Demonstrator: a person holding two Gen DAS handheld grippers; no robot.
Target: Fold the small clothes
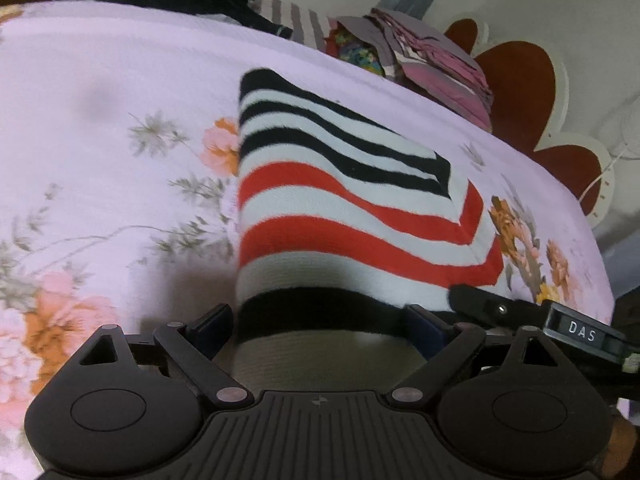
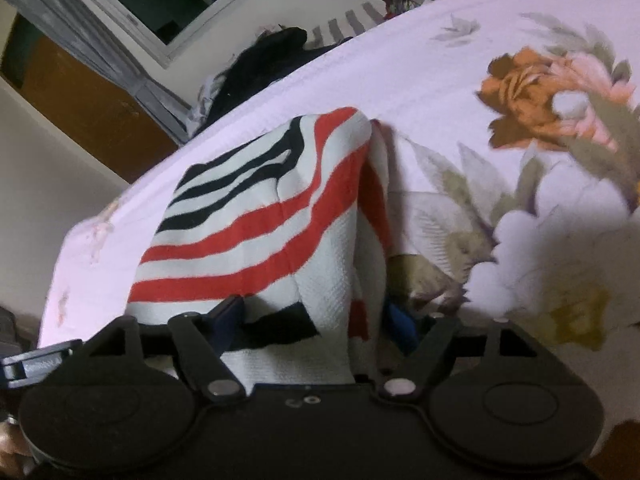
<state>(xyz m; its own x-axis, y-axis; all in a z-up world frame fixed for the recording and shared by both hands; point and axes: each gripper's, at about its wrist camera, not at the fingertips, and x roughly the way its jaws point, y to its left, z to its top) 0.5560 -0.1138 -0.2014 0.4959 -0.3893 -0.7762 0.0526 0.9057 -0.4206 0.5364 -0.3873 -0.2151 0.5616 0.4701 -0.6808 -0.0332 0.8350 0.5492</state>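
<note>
The striped garment (image 1: 340,200) is lying folded on the floral bed (image 1: 120,100). Both the left tongs (image 1: 320,320) and right tongs (image 2: 312,316) are standing released astride its near edge; withdrawing carelessly risks snagging and undoing the fold.

One striped garment (image 1: 340,208); one floral bedsheet (image 1: 120,120); two grippers, left gripper (image 1: 320,320), right gripper (image 2: 316,316); one clothes pile (image 1: 420,56).

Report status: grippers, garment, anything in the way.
Left hand-held gripper open, right hand-held gripper open, both straddling cloth. Red, black and white striped knit garment folded on floral bedsheet. Nothing in the way.
</note>
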